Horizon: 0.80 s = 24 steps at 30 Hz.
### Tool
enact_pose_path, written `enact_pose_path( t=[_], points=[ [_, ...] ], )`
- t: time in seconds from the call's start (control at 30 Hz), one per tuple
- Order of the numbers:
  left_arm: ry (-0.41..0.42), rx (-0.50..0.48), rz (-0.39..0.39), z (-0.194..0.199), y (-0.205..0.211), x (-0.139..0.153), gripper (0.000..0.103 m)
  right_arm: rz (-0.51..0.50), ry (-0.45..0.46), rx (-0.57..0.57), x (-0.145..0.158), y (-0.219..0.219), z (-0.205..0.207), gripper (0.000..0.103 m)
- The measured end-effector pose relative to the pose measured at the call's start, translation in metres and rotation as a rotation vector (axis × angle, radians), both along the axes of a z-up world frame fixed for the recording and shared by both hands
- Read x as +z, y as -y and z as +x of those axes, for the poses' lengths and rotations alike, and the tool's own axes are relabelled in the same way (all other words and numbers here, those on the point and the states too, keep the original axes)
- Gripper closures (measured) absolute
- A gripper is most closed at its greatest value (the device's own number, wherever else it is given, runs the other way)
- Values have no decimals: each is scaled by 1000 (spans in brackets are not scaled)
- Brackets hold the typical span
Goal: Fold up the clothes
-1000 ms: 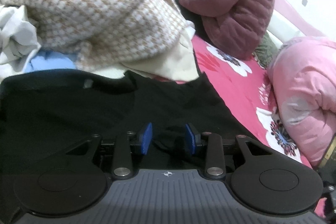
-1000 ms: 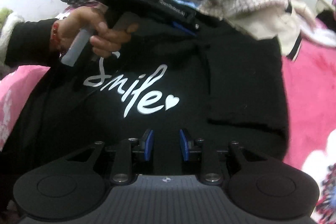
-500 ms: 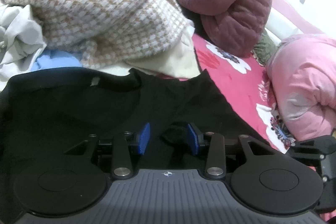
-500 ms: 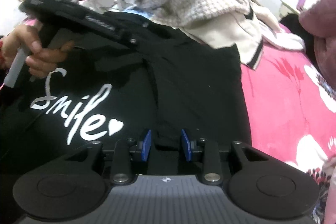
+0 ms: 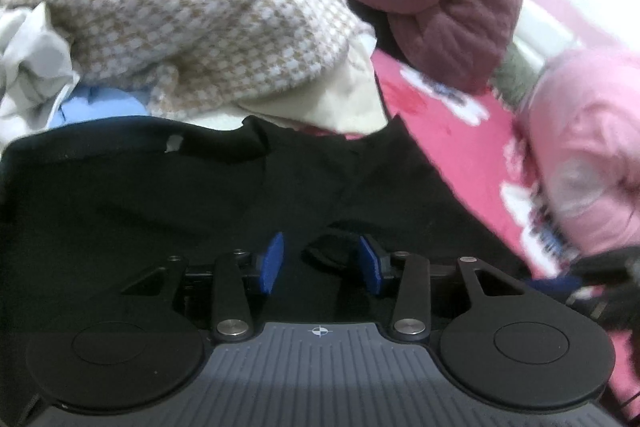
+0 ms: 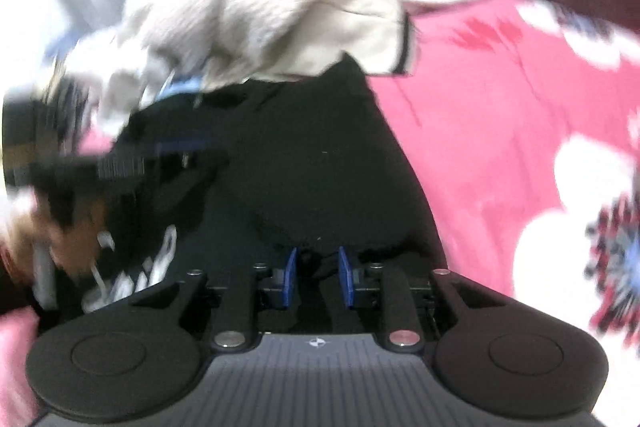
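Pink floral bedspread (image 6: pixel 500 155) carries the work; a heap of unfolded clothes (image 5: pixel 180 15) lies beyond both jaws. Black sweatshirt (image 5: pixel 200 195) is spread on the bed directly under and ahead of me. Left gripper (image 5: pixel 318 263): jaws well apart, a small raised loop of black cloth between them, nothing pinched. Right gripper (image 6: pixel 318 277): jaws narrower but still gapped, straddling a bunched sleeve edge (image 6: pixel 320 223); the view is blurred, so whether they touch the cloth I cannot tell. My judgement: close squarely on one layer at each edge, lift both sides level and keep the cloth taut.
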<state>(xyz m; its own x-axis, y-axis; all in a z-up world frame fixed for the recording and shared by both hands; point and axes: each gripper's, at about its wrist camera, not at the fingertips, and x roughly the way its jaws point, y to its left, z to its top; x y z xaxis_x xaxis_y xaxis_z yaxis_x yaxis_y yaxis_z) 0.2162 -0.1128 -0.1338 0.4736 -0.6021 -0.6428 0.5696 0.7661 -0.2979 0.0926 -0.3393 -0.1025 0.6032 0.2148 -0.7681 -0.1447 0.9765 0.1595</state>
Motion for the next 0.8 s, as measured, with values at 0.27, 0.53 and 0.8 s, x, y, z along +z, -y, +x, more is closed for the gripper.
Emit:
enact_pose_path(
  t=[0.27, 0.53, 0.8],
  points=[
    [63, -1, 62, -7, -5, 5, 62, 46, 26, -32, 10, 5, -3, 77],
    [55, 55, 49, -3, -20, 10, 62, 8, 54, 89, 16, -27, 7, 77],
    [74, 35, 38, -5, -16, 11, 62, 18, 60, 79, 2, -44, 36, 72]
  ],
)
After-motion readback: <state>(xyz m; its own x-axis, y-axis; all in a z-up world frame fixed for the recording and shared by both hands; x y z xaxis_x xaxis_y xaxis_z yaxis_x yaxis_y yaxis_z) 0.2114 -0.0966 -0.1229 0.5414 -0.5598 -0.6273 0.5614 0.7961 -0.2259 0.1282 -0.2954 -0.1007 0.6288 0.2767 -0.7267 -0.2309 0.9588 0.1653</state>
